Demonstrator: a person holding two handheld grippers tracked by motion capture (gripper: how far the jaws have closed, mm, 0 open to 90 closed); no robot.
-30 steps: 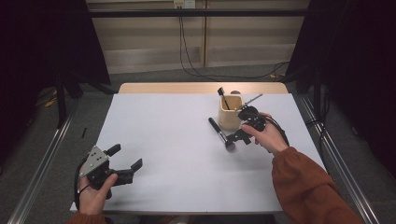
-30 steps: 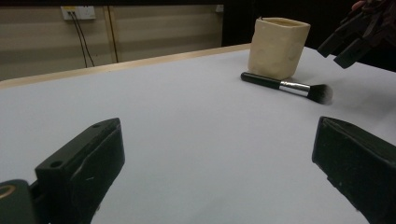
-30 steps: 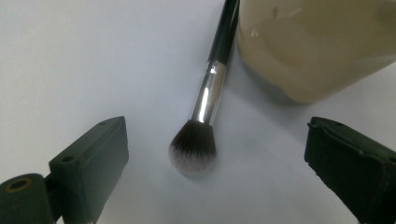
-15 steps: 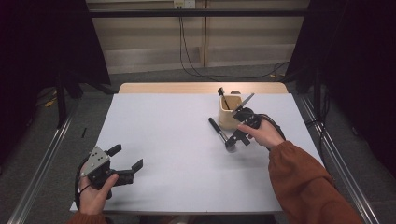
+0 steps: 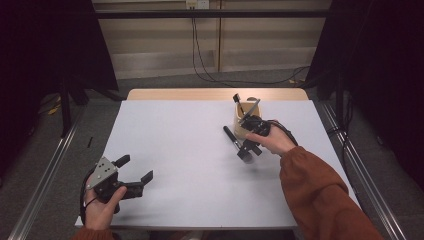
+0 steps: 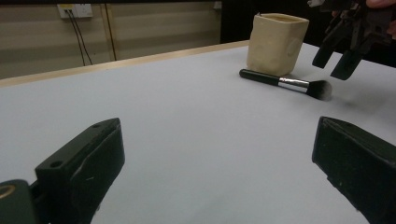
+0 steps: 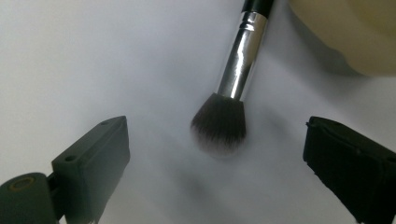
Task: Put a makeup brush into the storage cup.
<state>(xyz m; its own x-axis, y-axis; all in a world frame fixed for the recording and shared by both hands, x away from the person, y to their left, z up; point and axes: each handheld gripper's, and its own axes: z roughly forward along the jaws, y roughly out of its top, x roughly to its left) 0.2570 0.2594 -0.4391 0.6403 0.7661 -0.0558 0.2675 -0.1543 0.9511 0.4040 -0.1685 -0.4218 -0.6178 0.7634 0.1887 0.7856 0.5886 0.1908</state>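
Note:
A black-handled makeup brush (image 5: 233, 141) with a silver ferrule lies flat on the white table, just left of a cream cup (image 5: 243, 126) that holds a few more brushes. My right gripper (image 5: 250, 150) hovers open just above the brush's bristle end; in the right gripper view the bristles (image 7: 219, 126) sit between the two spread jaws, untouched. My left gripper (image 5: 135, 168) rests open near the table's front left corner, with nothing between its jaws. From the left gripper view, the brush (image 6: 285, 82), the cup (image 6: 276, 43) and the right gripper (image 6: 343, 51) show far off.
The white table top (image 5: 190, 145) has a wooden strip (image 5: 215, 94) along its far edge. Metal rails (image 5: 45, 170) run along the floor on both sides. Cables (image 5: 200, 60) hang on the back wall.
My right gripper has moved forward and down from beside the cup, over the brush's bristle end. The left gripper has stayed put.

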